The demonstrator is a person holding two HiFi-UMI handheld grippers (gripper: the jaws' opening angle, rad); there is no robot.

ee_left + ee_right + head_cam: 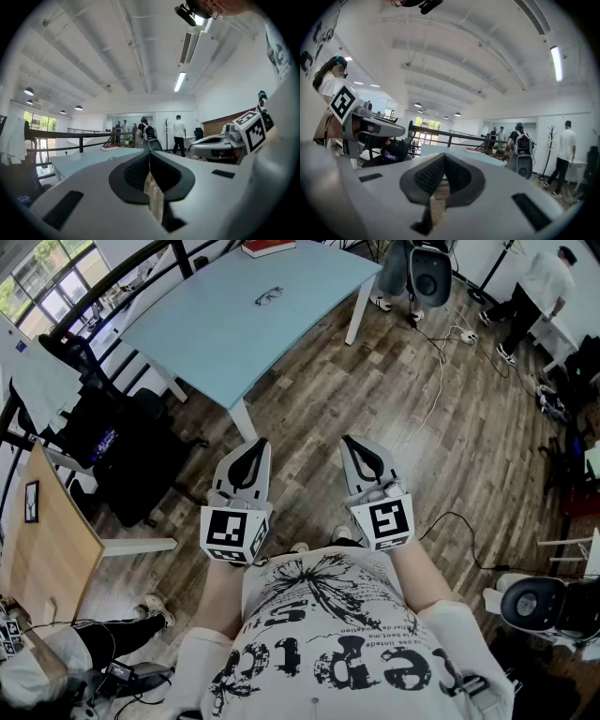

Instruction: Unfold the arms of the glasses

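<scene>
- Wood-plank floor (pixel 375 399), with a white cable (pixel 439 362) trailing at the far right.
- Pale blue worktop (pixel 216 324) on white legs, far left.
- Black railing (pixel 122 268) and windows (pixel 37 277) beyond it.
- Wooden desk (pixel 47 540) near left, black chair (pixel 131 451) beside it.
- White beamed ceiling (pixel 117 47), strip light (pixel 179 81), round pendant lamps (pixel 29 91).

An open-plan office or lab loft: pale blue table (pixel 216 334), black office chair (pixel 131 442), wood-plank floor (pixel 412 427), black railing (pixel 446 132), ceiling strip light (pixel 179 81)
</scene>
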